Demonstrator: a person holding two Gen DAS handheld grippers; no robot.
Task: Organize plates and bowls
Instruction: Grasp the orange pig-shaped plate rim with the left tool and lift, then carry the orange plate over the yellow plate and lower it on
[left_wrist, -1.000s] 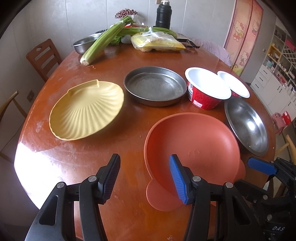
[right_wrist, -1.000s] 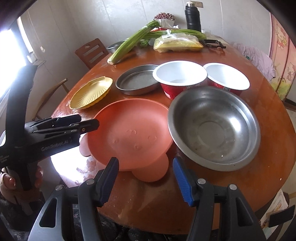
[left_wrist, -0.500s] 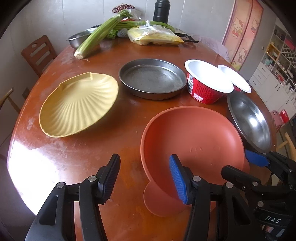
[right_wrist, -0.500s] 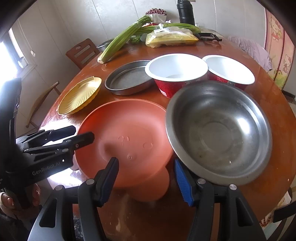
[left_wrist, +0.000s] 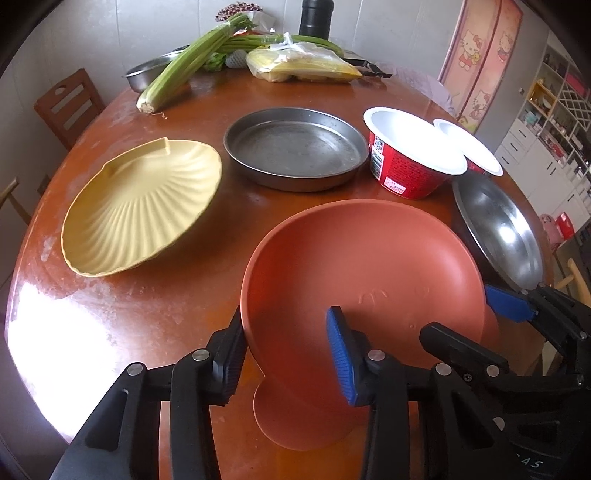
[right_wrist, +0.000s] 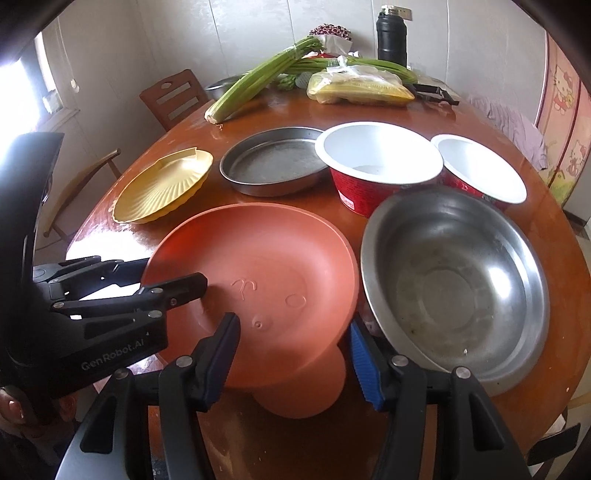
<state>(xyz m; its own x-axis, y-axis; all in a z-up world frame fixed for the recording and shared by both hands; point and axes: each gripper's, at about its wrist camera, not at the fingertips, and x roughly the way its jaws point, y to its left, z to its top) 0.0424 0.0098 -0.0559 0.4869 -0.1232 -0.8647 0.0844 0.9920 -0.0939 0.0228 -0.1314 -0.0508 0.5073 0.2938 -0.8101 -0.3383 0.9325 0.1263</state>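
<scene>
An orange plate (left_wrist: 362, 266) with round ears lies at the table's near edge. My left gripper (left_wrist: 288, 350) straddles its near-left rim, black finger outside and blue pad inside; the jaws are closing and a gap still shows. My right gripper (right_wrist: 293, 347) straddles the plate's (right_wrist: 258, 266) near-right rim, one finger over the inside and the blue pad between the plate and a steel bowl (right_wrist: 454, 280); its jaws are narrowing too. A yellow shell plate (left_wrist: 140, 206), a flat steel pan (left_wrist: 295, 147) and two red cups (left_wrist: 410, 158) stand behind.
Celery (left_wrist: 188, 62), a bag of yellow food (left_wrist: 303, 66), a black flask (left_wrist: 316, 18) and a small steel bowl (left_wrist: 147, 74) sit at the far edge of the table (left_wrist: 110, 332). A wooden chair (left_wrist: 70, 103) stands at the left. The steel bowl nearly touches the orange plate.
Both grippers have closed in on the orange plate's near rim. The left jaws have narrowed, so the black finger now sits at the plate's outer edge. The right jaws narrowed slightly.
</scene>
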